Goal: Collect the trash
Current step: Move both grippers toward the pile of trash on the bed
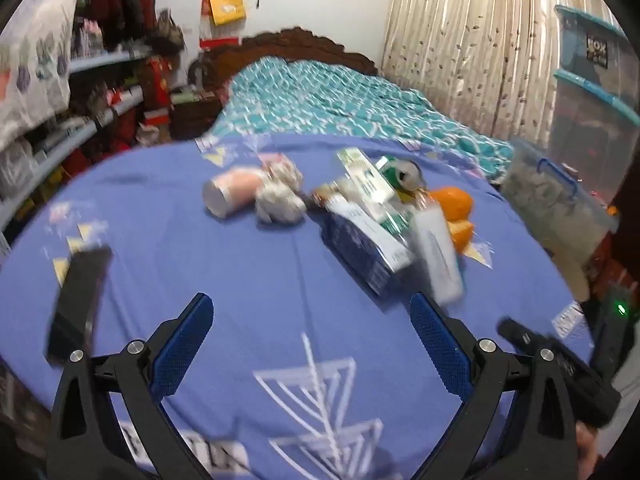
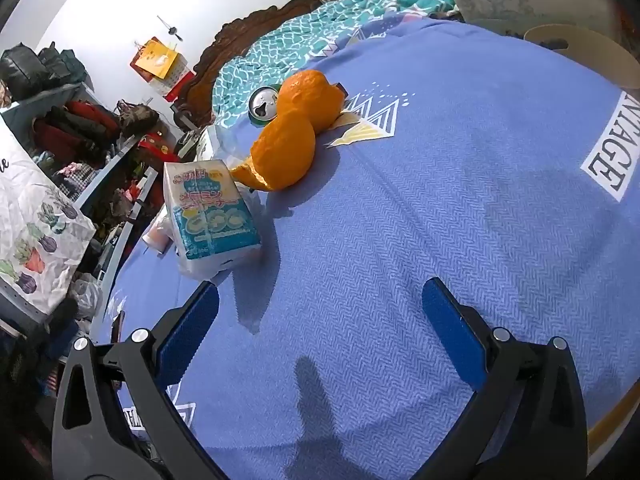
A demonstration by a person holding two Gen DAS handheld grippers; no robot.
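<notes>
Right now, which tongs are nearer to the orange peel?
Right. The right tongs are open with the orange peel just ahead, slightly left. The left tongs are open too, farther back, with the boxes lying before the peel.

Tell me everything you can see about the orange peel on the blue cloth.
The orange peel is bright orange with a dimpled skin, in two domed, hollow-looking lobes joined in the middle. It lies on the blue cloth. A drink can on its side lies right behind it, and a white and blue packet sits close beside its curled end. No gripper touches it.
</notes>
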